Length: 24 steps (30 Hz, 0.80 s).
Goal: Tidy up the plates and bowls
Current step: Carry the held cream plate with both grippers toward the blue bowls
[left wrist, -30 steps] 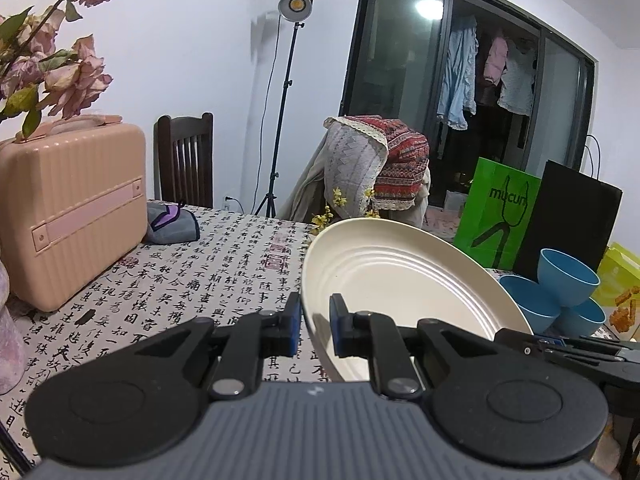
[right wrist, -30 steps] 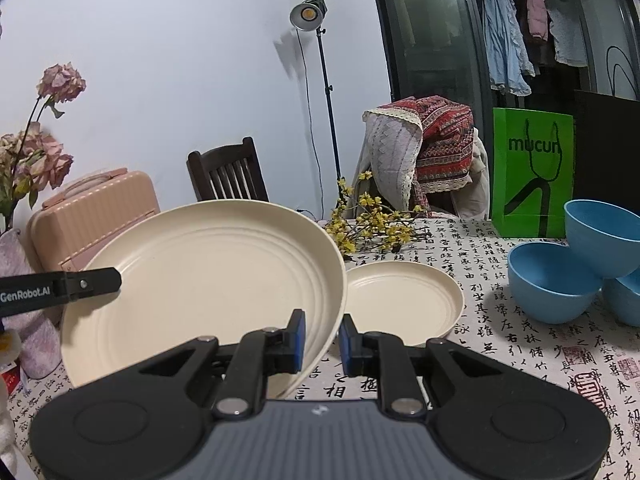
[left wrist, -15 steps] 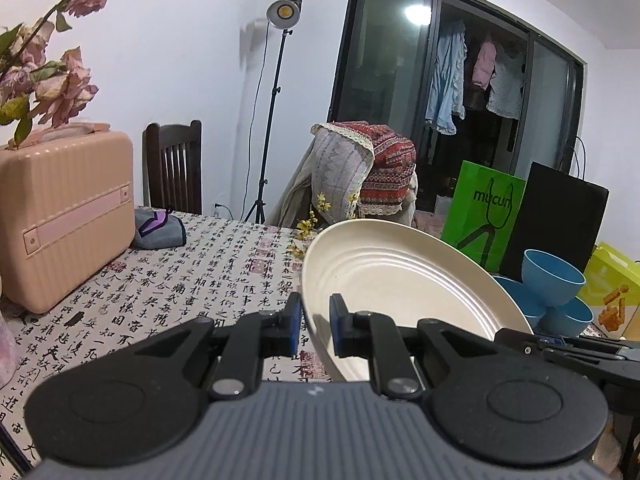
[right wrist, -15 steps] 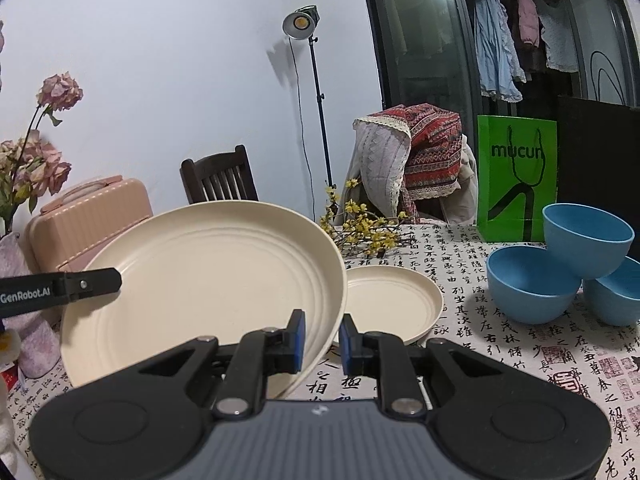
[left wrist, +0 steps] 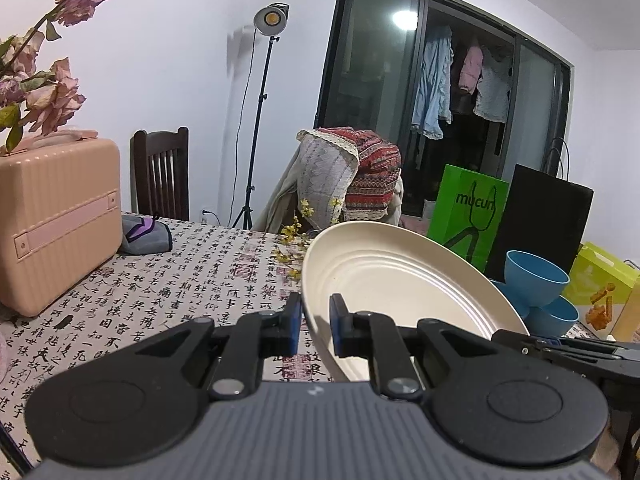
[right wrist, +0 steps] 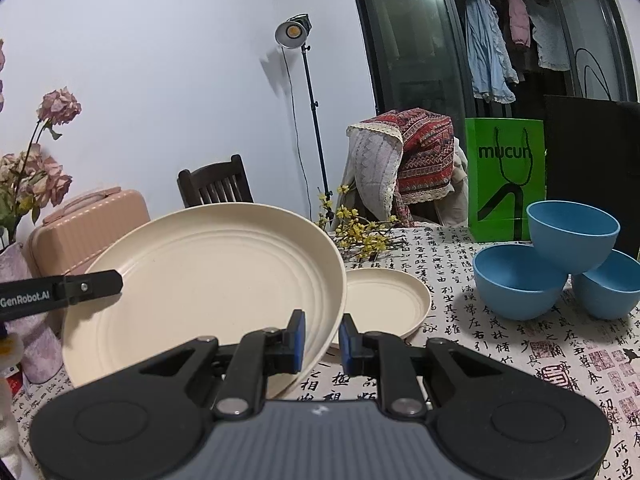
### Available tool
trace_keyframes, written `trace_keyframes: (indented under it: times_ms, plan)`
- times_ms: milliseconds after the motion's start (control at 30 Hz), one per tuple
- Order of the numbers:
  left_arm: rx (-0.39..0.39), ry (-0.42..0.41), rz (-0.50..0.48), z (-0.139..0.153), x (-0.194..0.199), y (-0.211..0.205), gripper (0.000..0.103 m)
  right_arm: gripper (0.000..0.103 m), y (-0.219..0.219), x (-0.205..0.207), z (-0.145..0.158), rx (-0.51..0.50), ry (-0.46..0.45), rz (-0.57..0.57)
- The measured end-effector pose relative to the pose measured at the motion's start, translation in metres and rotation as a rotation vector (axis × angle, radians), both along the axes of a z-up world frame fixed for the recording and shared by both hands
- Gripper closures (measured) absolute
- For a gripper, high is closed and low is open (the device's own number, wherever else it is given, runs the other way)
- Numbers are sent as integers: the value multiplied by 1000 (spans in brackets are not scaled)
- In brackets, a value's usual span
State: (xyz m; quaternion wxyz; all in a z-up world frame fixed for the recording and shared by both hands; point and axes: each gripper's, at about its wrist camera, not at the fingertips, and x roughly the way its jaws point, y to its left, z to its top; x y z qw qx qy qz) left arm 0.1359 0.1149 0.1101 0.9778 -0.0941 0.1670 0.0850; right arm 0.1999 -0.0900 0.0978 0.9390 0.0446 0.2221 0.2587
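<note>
Both tongs were clamped on one large cream ridged plate (right wrist: 208,280): your left gripper (left wrist: 315,322) pinched its left rim and your right gripper (right wrist: 322,338) its right rim, holding it tilted above the calligraphy-print tablecloth (right wrist: 520,336). Just beyond it, a smaller cream plate (right wrist: 384,300) lay flat on the cloth, and three blue bowls (right wrist: 560,260) sat piled to its right, one resting on the other two.

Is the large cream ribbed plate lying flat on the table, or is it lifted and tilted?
Lifted and tilted. The large cream ribbed plate is gripped at opposite rims by the left gripper and right gripper, above the patterned tablecloth.
</note>
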Motion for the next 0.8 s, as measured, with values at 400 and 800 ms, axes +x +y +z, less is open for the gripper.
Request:
trace_keyframes:
  times_ms: [400, 800]
  plan:
    - [-1, -17, -36, 0, -3, -12, 88, 86, -15, -4, -2, 22, -1, -31]
    - [-11, -25, -59, -2, -2, -18, 88, 86, -26, -10, -2, 20, -18, -48]
